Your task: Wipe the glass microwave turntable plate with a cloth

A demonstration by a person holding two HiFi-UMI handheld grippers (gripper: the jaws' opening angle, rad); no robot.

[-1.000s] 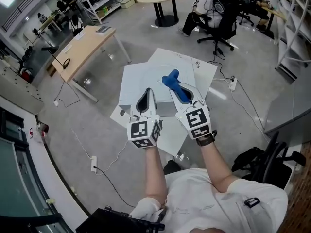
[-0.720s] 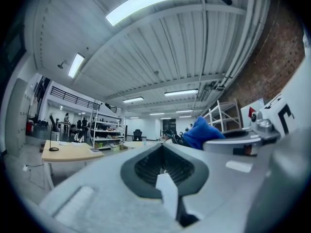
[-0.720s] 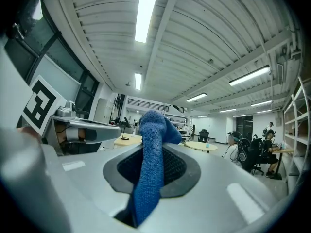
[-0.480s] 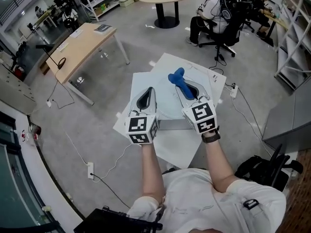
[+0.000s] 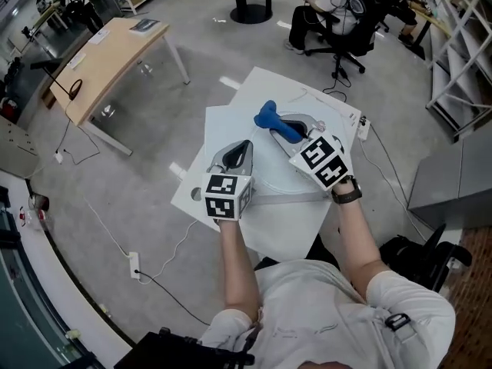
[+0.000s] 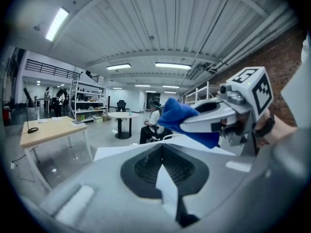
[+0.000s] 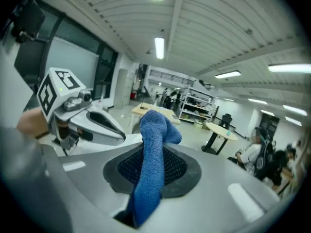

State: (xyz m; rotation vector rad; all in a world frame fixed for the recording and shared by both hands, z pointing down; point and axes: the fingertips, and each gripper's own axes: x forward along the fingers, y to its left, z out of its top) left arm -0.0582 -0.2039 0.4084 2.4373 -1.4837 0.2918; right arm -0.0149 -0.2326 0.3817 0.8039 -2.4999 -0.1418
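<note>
Glass microwave turntable plate (image 5: 269,166), clear and round, lies flat on the white square tabletop (image 5: 231,125) at the centre of the head view. Being transparent, it shows only as a faint curved rim, so its exact edge is hard to trace. Over its upper right part hangs the right gripper (image 5: 292,138). Its jaws pinch a blue, nubbly terry cloth (image 5: 270,120) by one end, so that a soft bunched wad sticks out past the tips, probably to serve as the wiping face. Whether the cloth touches the glass cannot be told. The left gripper (image 5: 241,151) sits over the plate's left side, jaws pressed together at the tips on nothing, and seems placed to steady the slick plate. Grey concrete floor (image 5: 154,167) surrounds the table.
</note>
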